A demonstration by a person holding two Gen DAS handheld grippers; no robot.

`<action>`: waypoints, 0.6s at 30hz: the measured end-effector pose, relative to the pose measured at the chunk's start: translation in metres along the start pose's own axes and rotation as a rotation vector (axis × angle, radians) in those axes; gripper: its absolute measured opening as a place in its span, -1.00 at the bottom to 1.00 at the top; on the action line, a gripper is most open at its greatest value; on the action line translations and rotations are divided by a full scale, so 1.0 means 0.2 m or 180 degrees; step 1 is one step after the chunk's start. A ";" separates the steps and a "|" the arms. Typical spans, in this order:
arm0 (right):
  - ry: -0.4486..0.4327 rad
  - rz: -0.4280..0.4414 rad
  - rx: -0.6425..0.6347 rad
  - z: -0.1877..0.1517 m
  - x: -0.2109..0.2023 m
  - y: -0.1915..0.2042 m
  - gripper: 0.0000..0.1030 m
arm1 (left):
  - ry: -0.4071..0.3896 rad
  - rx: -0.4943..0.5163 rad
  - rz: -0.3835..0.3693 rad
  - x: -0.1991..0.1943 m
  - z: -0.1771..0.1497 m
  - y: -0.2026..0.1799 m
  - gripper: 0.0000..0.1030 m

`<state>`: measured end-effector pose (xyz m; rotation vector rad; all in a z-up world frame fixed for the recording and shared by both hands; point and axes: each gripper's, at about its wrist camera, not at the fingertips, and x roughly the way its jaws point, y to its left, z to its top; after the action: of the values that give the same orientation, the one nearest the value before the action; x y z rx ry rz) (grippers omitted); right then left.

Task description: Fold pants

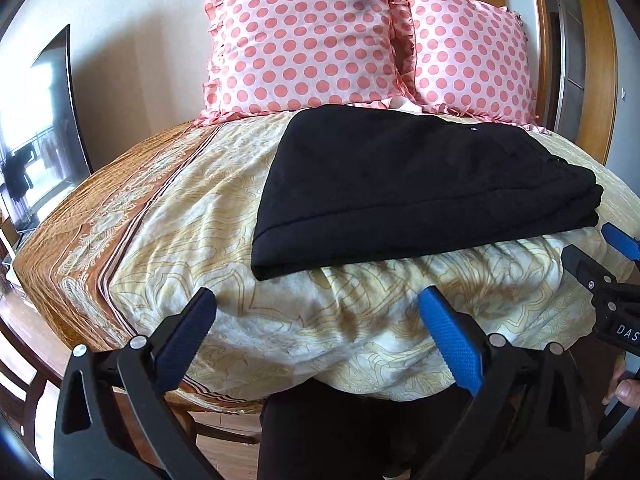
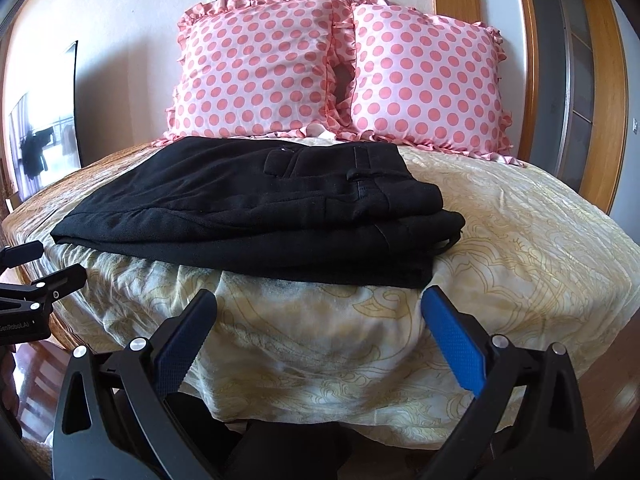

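Black pants (image 1: 404, 184) lie folded into a flat stack on the bed, the waistband and a back pocket on top toward the right in the right wrist view (image 2: 256, 208). My left gripper (image 1: 318, 308) hovers open just short of the stack's near edge, nothing between its blue pads. My right gripper (image 2: 320, 308) is open too, held off the near edge of the pants and empty. The right gripper's tip (image 1: 612, 256) shows at the right edge of the left wrist view, and the left gripper's body (image 2: 28, 280) shows at the left edge of the right wrist view.
The bed wears a cream and brown patterned cover (image 1: 168, 240) that droops over the near edge. Two pink polka-dot pillows (image 1: 304, 40) (image 2: 424, 76) lean on the wall behind. A dark screen (image 1: 40, 136) stands left, a wooden door frame (image 2: 532, 64) right. A person's dark-clothed legs (image 1: 344, 436) are below.
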<state>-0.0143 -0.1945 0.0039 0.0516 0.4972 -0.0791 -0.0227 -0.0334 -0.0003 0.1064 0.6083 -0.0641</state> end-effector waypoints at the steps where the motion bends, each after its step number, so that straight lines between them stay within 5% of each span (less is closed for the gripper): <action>1: 0.0000 0.0000 0.0004 0.00 0.00 0.00 0.97 | -0.0008 0.0025 -0.0010 0.00 0.00 -0.01 0.96; 9: -0.0021 0.0139 0.0059 0.05 -0.04 -0.04 0.97 | -0.0187 0.0037 -0.0100 -0.06 0.03 0.01 0.95; 13: -0.0252 0.0370 0.0316 0.24 -0.12 -0.21 0.97 | -0.0412 -0.0166 -0.0408 -0.17 0.18 0.14 0.96; 18: 0.0443 0.1040 0.0665 0.52 0.19 -0.41 0.97 | -0.0039 -0.0337 -0.0811 0.03 0.46 0.29 0.96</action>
<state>0.0614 -0.2851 0.0749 0.3435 0.6123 0.1941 0.0402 0.0133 0.0754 -0.0746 0.6093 -0.2788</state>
